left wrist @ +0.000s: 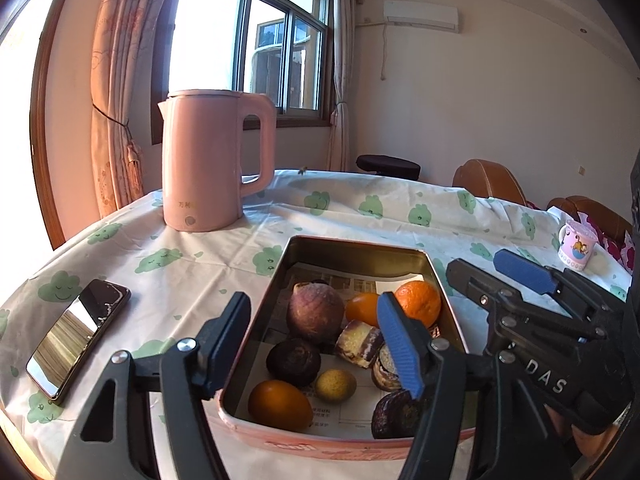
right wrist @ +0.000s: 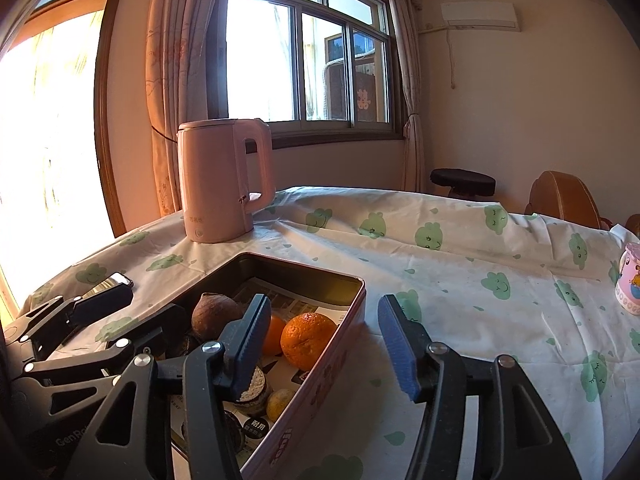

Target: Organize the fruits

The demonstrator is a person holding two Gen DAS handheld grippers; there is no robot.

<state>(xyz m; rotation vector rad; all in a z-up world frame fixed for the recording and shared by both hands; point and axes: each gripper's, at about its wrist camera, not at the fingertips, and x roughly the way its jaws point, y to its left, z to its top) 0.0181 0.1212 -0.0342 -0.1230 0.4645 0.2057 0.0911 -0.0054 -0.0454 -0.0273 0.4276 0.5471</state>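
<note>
A pink metal tin [left wrist: 360, 242] lined with newspaper stands on the tablecloth. It holds a big orange [left wrist: 418, 302], a round purple fruit [left wrist: 316, 312], a dark fruit [left wrist: 294, 360], a small yellow-green fruit [left wrist: 335, 384], a smooth orange fruit [left wrist: 280, 404] and cut striped pieces [left wrist: 358, 342]. My left gripper [left wrist: 312, 304] is open, straddling the tin's left wall with nothing pressed. My right gripper [right wrist: 324, 320] is open too: one finger inside the tin [right wrist: 304, 270] by the orange [right wrist: 308, 338], the other outside over the cloth. Each gripper shows in the other's view: right gripper [left wrist: 488, 268], left gripper [right wrist: 132, 312].
A pink kettle [left wrist: 208, 160] stands behind the tin on the left. A phone [left wrist: 78, 336] lies left of the tin. A pink mug [left wrist: 576, 246] is at the table's right edge. Brown chairs [right wrist: 564, 196] and a dark stool [right wrist: 462, 180] stand beyond the table.
</note>
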